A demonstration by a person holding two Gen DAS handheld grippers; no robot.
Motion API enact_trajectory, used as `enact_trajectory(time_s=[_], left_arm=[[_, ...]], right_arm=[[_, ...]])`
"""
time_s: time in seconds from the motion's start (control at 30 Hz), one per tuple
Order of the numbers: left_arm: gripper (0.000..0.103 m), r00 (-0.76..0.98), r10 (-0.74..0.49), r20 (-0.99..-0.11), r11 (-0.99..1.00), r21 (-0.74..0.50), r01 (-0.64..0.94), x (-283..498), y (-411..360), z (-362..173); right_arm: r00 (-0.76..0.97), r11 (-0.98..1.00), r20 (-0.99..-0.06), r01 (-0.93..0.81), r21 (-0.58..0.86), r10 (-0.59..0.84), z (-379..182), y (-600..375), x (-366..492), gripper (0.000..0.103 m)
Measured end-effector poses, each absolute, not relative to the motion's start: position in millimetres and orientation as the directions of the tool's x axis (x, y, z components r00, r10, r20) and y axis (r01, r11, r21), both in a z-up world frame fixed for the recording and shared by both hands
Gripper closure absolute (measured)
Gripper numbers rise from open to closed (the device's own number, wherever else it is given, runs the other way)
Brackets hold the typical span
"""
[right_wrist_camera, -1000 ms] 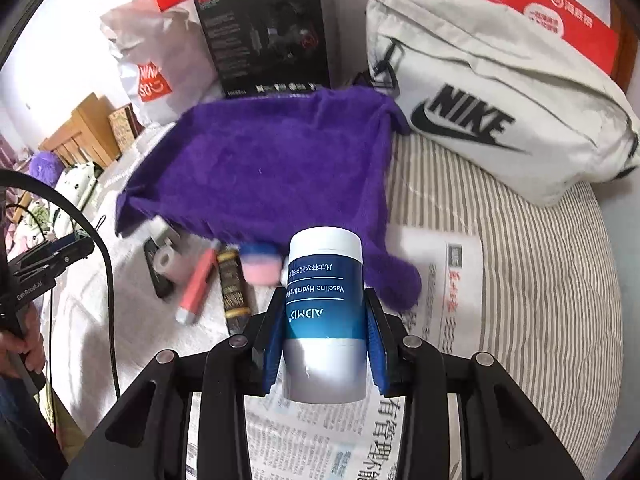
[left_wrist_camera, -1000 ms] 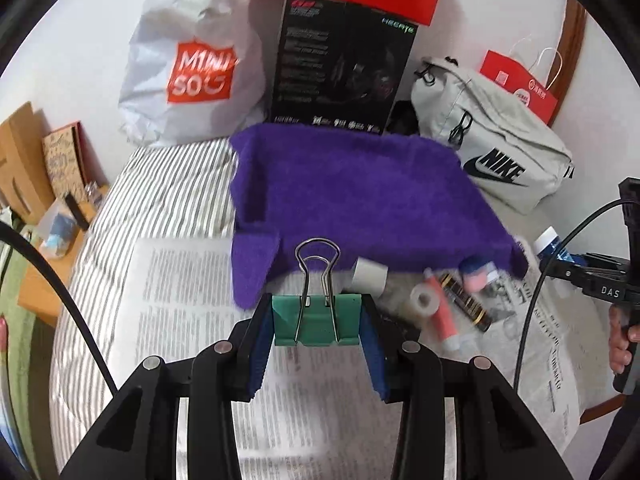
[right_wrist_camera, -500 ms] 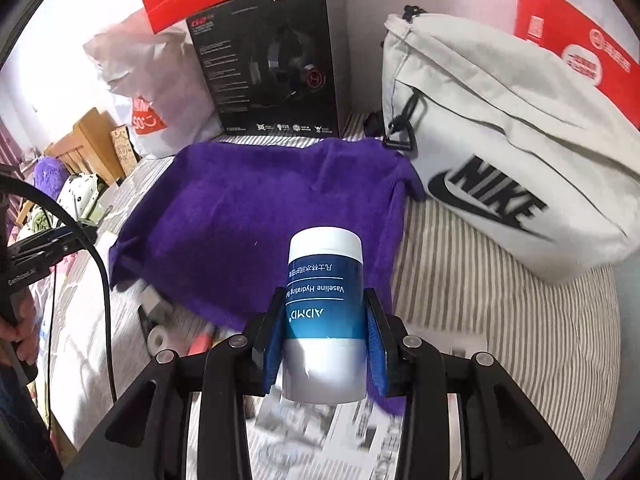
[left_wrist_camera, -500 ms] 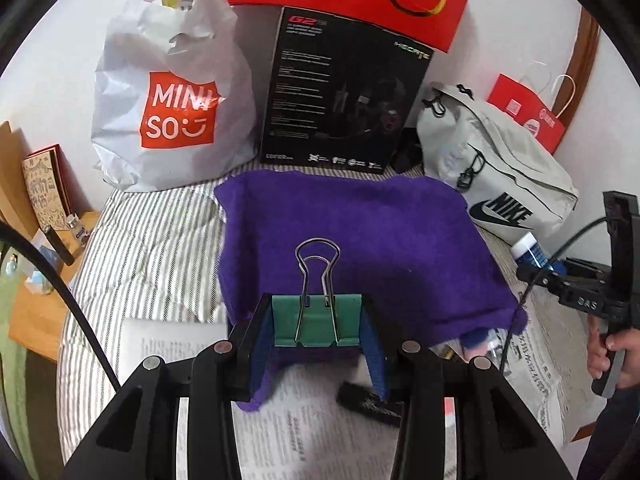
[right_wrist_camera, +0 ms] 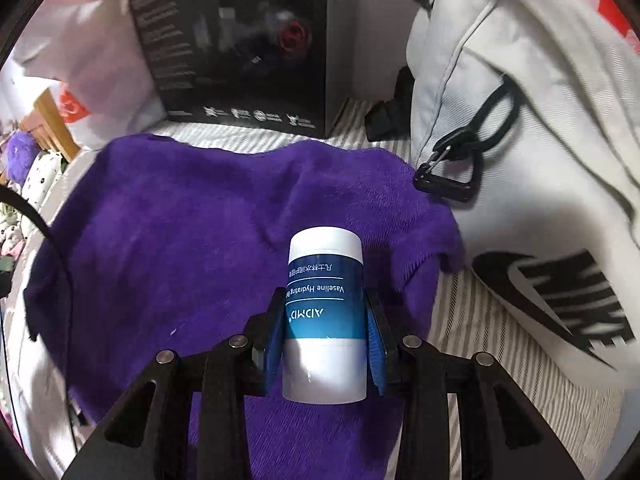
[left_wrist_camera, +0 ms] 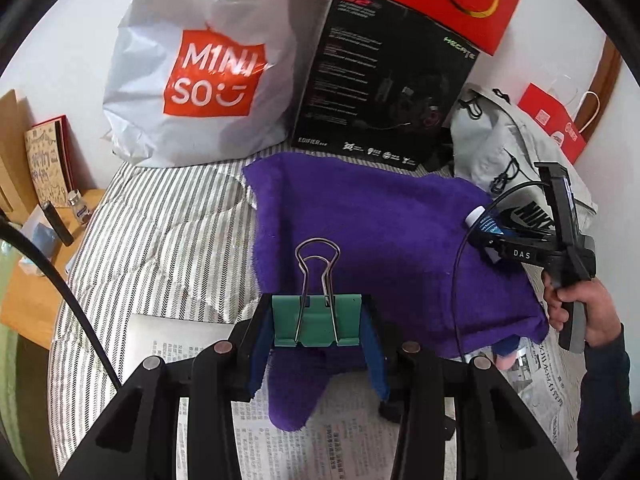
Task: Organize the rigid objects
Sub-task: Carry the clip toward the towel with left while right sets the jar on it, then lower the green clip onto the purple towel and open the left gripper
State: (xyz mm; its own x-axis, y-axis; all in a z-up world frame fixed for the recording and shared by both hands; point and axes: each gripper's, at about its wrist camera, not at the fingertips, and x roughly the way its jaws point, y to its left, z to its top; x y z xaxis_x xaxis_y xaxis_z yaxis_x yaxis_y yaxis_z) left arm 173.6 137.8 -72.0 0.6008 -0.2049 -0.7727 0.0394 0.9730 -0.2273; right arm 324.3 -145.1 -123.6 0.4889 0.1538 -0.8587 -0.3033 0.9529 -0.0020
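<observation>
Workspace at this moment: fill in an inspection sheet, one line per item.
Surface: striped bedding under newspaper and a purple towel.
Job's things: green binder clip; blue-and-white Vaseline jar.
Clutter: pink-and-blue item half under the towel edge.
Grippers: left gripper shut on the clip; right gripper shut on the jar, over the towel.
Cables: black cable hanging across the towel.
Surroundings: Miniso bag, black headset box, Nike bag.
</observation>
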Motion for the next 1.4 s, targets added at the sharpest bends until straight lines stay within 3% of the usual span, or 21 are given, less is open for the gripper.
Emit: enact_trajectory(time_s=[0.33,0.5,0.7,1.0,1.4], left_arm=[[0.064,0.572,-0.222,-0.789,0.971,-0.231,0.059,189,135,-84],[0.064,0.564,-0.23,-0.793,0.971,-0.23,0.073,192,130,-84],[0.064,0.561,-0.23,-0.795,0.971,-0.223,0.083,195,123,-81],[0.064,0.562,-0.228,-0.795,0.972,-0.224,0.078,225,107,-86],[0.064,0.53,-0.171,-0.83,0.984,-0.17,0.05,293,92,-111]], right_arm=[[0.476,0.946,-0.866,-0.325,-0.013,0.152,-131,-140,330,0.065],[0.447,0.935,-0.88,-0.355,-0.012,0.159,-127,-136,318,0.049],[0.484,0.938,-0.867,-0.341,-0.059,0.121,-105,-141,284,0.047],[0.555,0.95,-0.812,-0.313,-0.006,0.178,-69,-169,209,0.045],[0.546,0.957,-0.816,-0.29,0.028,0.189,-76,-190,142,0.044]])
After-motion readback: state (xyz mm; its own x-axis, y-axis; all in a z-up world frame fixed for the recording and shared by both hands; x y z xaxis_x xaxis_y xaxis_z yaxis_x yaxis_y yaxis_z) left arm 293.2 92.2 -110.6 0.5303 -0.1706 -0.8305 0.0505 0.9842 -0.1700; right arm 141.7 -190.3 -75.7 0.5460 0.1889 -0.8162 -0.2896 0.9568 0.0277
